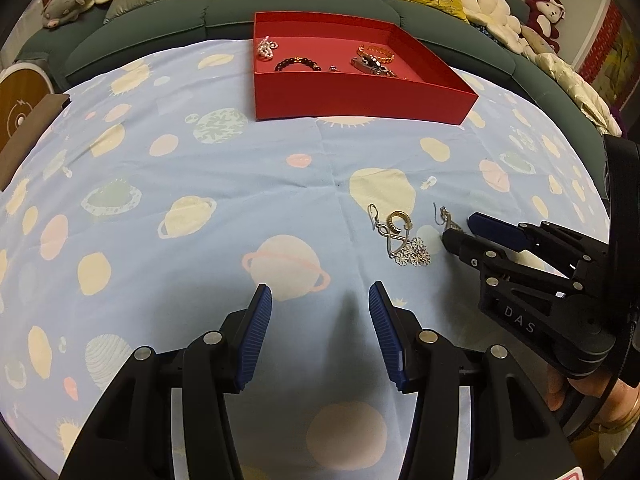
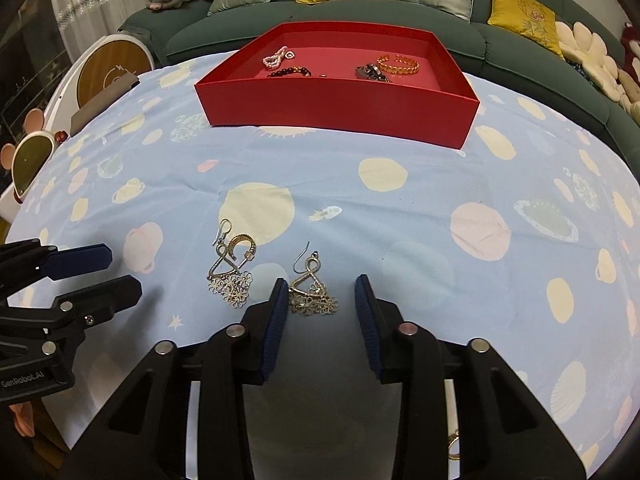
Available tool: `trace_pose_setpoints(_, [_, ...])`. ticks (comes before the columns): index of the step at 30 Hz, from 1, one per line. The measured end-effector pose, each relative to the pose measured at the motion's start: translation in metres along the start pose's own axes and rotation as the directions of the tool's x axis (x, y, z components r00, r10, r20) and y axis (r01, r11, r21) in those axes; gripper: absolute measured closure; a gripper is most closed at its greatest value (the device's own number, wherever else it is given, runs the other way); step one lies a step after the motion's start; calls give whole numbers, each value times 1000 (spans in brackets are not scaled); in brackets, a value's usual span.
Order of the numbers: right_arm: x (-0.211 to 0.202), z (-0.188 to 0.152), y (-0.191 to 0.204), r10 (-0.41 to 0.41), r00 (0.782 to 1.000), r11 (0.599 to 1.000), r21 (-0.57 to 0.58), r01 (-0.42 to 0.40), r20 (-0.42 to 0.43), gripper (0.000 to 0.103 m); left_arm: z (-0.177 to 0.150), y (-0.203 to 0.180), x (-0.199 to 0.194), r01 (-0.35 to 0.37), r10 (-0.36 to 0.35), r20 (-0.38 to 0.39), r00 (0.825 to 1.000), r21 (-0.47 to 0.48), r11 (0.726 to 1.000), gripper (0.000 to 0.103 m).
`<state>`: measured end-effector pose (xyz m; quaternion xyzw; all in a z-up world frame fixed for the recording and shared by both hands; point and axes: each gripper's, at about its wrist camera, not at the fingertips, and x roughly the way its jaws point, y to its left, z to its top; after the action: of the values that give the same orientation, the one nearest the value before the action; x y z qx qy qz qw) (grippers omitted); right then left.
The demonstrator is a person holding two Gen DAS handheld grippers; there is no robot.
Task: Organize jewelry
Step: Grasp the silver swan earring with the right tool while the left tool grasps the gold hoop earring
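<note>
While both tongs gape, right tongs (image 2: 320, 292) straddling one earring (image 2: 312, 290), second earring (image 2: 230, 268) beside (hoop atop).

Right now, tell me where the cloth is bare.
Bare: the wide stretch between the red box and the earrings, plus the cloth left of them. Crowded: around both earrings, where the right claw straddles one, pads not yet touching.

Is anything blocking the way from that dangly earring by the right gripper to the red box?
Nothing visible. The earring lies between the right gripper's jaws; only bare cloth reaches the red box.
</note>
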<state>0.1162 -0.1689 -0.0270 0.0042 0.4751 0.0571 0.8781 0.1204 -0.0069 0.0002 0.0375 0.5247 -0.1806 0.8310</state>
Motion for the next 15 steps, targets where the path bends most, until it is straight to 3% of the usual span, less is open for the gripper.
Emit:
trace_pose_setpoints(1, [0, 0, 1, 1, 1000, 1000, -8, -1, 0, 83, -1, 1, 0, 2, -2, 1, 1000, -4, 1000, 54])
trace_pose_setpoints(2, [-1, 0, 1, 3, 1000, 1000, -9, -3, -2, 85, -1, 2, 0, 5, -5, 1, 1000, -8, 1000, 54])
trace_pose_setpoints(15, [-34, 5, -18, 31, 998, 997, 63, -34, 48, 86, 5, -30, 13, 97, -97, -4, 995, -18, 995, 54])
